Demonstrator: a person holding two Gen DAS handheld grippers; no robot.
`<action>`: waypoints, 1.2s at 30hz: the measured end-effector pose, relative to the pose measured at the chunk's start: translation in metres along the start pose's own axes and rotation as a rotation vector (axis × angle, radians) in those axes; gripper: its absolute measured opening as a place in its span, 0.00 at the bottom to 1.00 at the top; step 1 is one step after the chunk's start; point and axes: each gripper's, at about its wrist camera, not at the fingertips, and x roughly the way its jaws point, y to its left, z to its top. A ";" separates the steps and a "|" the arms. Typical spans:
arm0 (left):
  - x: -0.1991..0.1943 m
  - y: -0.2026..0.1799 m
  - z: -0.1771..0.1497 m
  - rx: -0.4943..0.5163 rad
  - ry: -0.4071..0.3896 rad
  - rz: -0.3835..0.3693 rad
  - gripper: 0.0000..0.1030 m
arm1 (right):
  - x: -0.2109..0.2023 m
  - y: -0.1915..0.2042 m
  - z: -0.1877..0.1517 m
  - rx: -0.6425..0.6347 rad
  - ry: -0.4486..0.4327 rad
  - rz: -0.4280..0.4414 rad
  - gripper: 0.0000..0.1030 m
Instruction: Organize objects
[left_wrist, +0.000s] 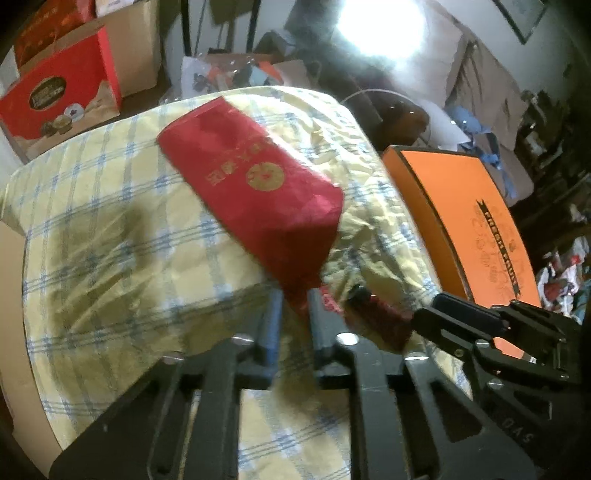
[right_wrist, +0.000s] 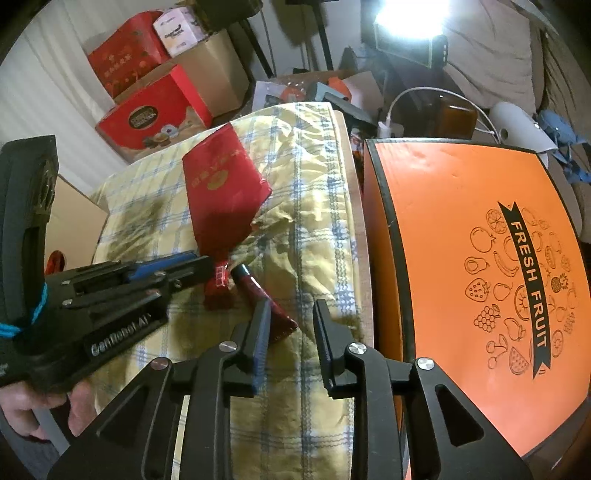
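Note:
My left gripper (left_wrist: 294, 314) is shut on the lower corner of a red envelope (left_wrist: 255, 181) with gold print and holds it tilted above the yellow checked cloth (left_wrist: 110, 229). The envelope (right_wrist: 221, 192) and left gripper (right_wrist: 207, 264) also show in the right wrist view. A dark red tube (right_wrist: 258, 291) and a small red packet (right_wrist: 218, 288) lie on the cloth (right_wrist: 317, 229). My right gripper (right_wrist: 291, 332) is open, its left finger over the tube's flat end. In the left wrist view the tube (left_wrist: 380, 314) lies just beyond the right gripper's finger (left_wrist: 461, 314).
An orange "Fresh Fruit" box (right_wrist: 480, 266) stands right of the cloth; it also shows in the left wrist view (left_wrist: 476, 221). Red gift boxes (right_wrist: 151, 118) and cardboard boxes (right_wrist: 218, 74) stand behind. A bright lamp (right_wrist: 410, 22), cables and clutter lie at the back right.

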 end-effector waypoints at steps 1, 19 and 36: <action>0.000 0.003 -0.001 -0.004 0.003 0.001 0.03 | 0.000 0.000 0.000 -0.001 -0.002 0.001 0.24; -0.013 0.012 0.003 -0.079 0.012 -0.088 0.14 | 0.029 0.037 -0.001 -0.197 -0.008 -0.106 0.31; 0.006 -0.030 0.002 0.030 0.023 -0.021 0.14 | 0.006 0.002 -0.003 -0.036 -0.001 -0.027 0.18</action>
